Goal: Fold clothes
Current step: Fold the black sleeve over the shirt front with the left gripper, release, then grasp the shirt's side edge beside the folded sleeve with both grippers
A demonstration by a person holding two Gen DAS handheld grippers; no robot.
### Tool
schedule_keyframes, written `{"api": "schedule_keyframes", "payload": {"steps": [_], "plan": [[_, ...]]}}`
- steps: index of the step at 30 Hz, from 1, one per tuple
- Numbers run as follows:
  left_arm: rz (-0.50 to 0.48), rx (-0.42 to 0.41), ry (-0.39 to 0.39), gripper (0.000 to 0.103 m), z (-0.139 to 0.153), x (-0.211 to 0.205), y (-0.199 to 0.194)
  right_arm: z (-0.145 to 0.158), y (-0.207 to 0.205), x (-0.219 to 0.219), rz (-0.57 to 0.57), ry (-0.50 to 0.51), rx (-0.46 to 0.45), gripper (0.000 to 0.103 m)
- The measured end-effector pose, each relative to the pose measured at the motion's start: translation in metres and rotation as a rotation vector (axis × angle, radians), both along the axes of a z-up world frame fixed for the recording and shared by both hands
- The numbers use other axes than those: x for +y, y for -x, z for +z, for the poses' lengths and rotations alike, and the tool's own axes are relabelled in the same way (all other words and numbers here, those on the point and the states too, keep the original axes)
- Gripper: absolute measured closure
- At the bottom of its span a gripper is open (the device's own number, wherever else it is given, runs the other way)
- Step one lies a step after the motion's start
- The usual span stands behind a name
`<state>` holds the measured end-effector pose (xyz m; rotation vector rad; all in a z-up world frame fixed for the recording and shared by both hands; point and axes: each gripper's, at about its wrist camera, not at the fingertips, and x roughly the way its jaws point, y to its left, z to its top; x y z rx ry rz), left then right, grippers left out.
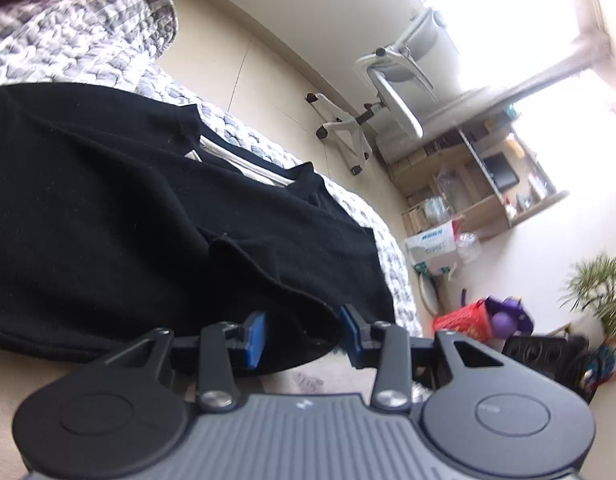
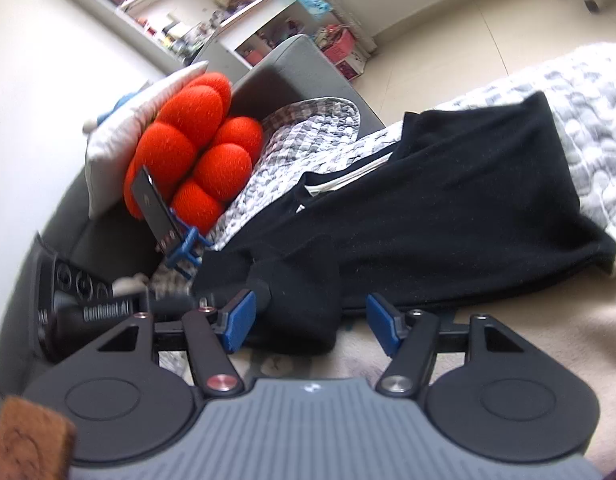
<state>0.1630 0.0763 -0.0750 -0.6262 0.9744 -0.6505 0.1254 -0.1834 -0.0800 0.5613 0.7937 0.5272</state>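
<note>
In the left wrist view, a black shirt (image 1: 148, 208) lies spread out on a gray and white blanket (image 1: 68, 40). It fills the left side of the picture. The left tongs (image 1: 302, 336) are wide open, with the near edge of the shirt sitting between the two blue pads (image 1: 255, 338). Nothing is squeezed yet. The tongs seem to sit low at that edge so they can pinch it and lift it for a fold. Far off on the right stand a white chair (image 1: 379, 92) and a green plant (image 1: 599, 288).

In the right wrist view, the same black shirt (image 2: 447, 208) stretches from near to far on the right. The right tongs (image 2: 308, 322) are wide open too, and a bunched corner of the shirt sits between the pads (image 2: 238, 322). It touches the left pad, but is not gripped. A red bumpy cushion (image 2: 196, 148) leans on the couch at the far left, well away from the shirt.
</note>
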Motion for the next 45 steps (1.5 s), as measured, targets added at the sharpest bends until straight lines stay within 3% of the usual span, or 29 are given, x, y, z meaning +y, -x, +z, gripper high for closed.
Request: {"api": "schedule_keyframes", "payload": {"steps": [7, 11, 13, 14, 17, 18, 23, 28, 30, 36, 45], "plan": [[0.077, 0.009, 0.064, 0.064, 0.001, 0.007, -0.001, -0.001, 0.002, 0.039, 0.097, 0.178, -0.095, 0.038], [0.089, 0.006, 0.086, 0.064, 0.002, 0.007, 0.0, -0.007, 0.001, 0.061, 0.067, 0.301, -0.146, 0.039], [0.096, -0.001, 0.08, 0.063, 0.005, 0.008, 0.0, -0.008, -0.002, 0.066, 0.04, 0.319, -0.165, 0.051], [0.107, -0.009, 0.071, 0.062, 0.007, 0.01, 0.001, -0.009, -0.003, 0.068, 0.025, 0.323, -0.171, 0.062], [0.168, -0.052, 0.018, 0.058, 0.02, 0.024, 0.003, -0.003, -0.009, 0.062, -0.042, 0.283, -0.173, 0.09], [0.202, -0.068, -0.017, 0.057, 0.025, 0.03, 0.003, 0.0, -0.011, 0.059, -0.066, 0.267, -0.175, 0.092], [0.388, -0.101, -0.168, 0.052, 0.044, 0.072, 0.004, 0.023, -0.019, 0.041, -0.172, 0.167, -0.195, 0.095], [0.57, -0.036, -0.273, 0.055, 0.045, 0.12, 0.004, 0.052, -0.04, 0.045, -0.195, 0.115, -0.216, 0.095], [0.618, 0.0, -0.303, 0.06, 0.043, 0.135, 0.005, 0.067, -0.049, 0.053, -0.184, 0.099, -0.243, 0.095], [0.674, 0.036, -0.304, 0.07, 0.04, 0.159, 0.008, 0.111, -0.07, 0.084, -0.163, 0.077, -0.328, 0.096], [0.622, 0.019, -0.263, 0.075, 0.038, 0.158, 0.006, 0.168, -0.082, 0.099, -0.166, 0.038, -0.452, 0.096]]}}
